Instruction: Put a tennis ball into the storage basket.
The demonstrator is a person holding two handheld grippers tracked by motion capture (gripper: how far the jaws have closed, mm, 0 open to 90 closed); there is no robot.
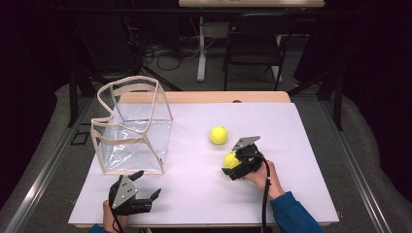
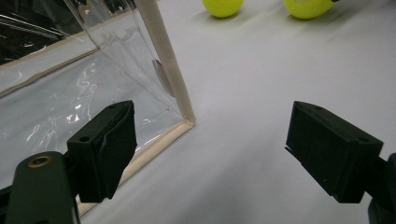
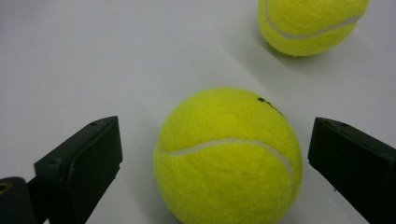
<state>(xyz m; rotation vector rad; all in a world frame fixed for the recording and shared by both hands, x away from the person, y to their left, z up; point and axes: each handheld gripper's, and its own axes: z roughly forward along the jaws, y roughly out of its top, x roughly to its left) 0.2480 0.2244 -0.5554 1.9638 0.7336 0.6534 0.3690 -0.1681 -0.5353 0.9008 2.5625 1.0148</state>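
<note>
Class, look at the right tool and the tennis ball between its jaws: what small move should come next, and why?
Probably close the right tool on the near tennis ball. The ball lies between the open jaws with gaps on both sides, so nothing grips it yet. The clear bag stands open, a likely place for it afterwards.

Two fuzzy yellow felt tennis balls, the nearer tennis ball (image 3: 227, 156) and the farther tennis ball (image 1: 218, 135), are lying on a smooth matt white table (image 1: 291, 145). A glossy, crinkled clear plastic bag (image 1: 133, 131) is showing cloth-like beige edging.
</note>
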